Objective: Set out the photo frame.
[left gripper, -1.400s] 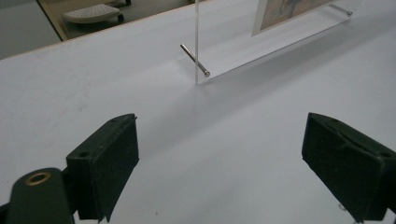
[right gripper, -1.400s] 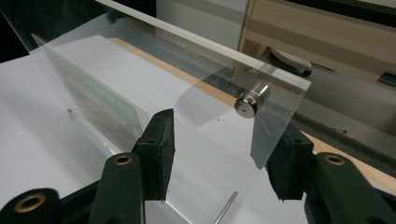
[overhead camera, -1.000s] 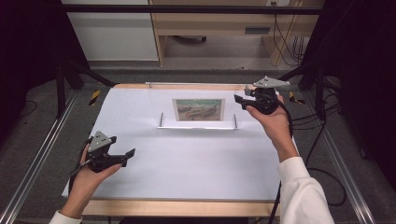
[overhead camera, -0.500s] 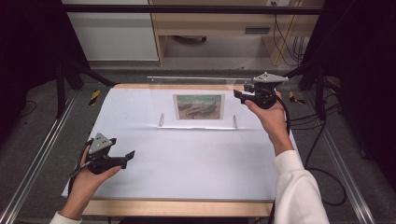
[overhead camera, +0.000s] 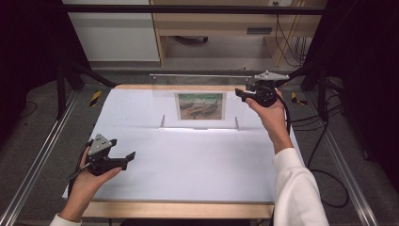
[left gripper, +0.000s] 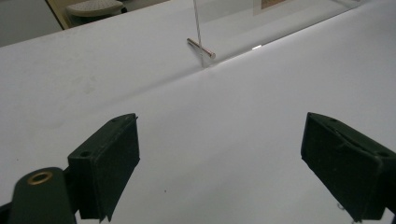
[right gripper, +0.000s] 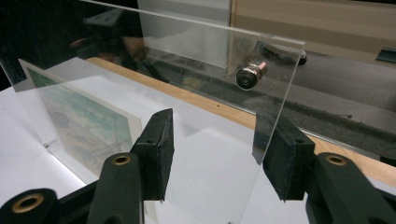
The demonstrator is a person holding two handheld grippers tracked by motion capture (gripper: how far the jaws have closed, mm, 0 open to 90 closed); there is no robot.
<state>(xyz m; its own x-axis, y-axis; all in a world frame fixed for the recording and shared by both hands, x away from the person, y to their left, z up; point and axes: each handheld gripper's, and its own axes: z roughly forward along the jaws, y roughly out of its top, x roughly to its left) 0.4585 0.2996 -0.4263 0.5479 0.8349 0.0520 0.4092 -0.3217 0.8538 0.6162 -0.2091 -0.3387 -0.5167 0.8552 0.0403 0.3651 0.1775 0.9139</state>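
acrylic frame (overhead camera: 200, 101): clear upright panel, standing at far middle of counter (overhead camera: 188, 165); transparent, edges hard to trace against background
frame top edge: faint line in high view, near-invisible against floor behind
picture (overhead camera: 200, 105): greenish landscape print inside panel; detail too small to read, cut off at left in right gripper view (right gripper: 79, 123)
standoff bolt (right gripper: 250, 75): dark round head with metal stem, through panel's upper corner, seen in right gripper view
base pin (left gripper: 201, 48): small metal rod at foot of panel, seen in left gripper view; panel mostly cut off by top border there
right claw (overhead camera: 241, 92): at panel's right edge, about half open; panel edge (right gripper: 275, 121) between the two jaws, far jaw seen through the acrylic, contact with pads not clear, looks ungripped
right hand (overhead camera: 268, 110): white sleeve, forearm in from bottom right
left claw (overhead camera: 126, 156): wide open, nothing between jaws, above bare white counter, well apart from panel
left hand (overhead camera: 89, 176): near front left corner, wrist cut off by bottom border
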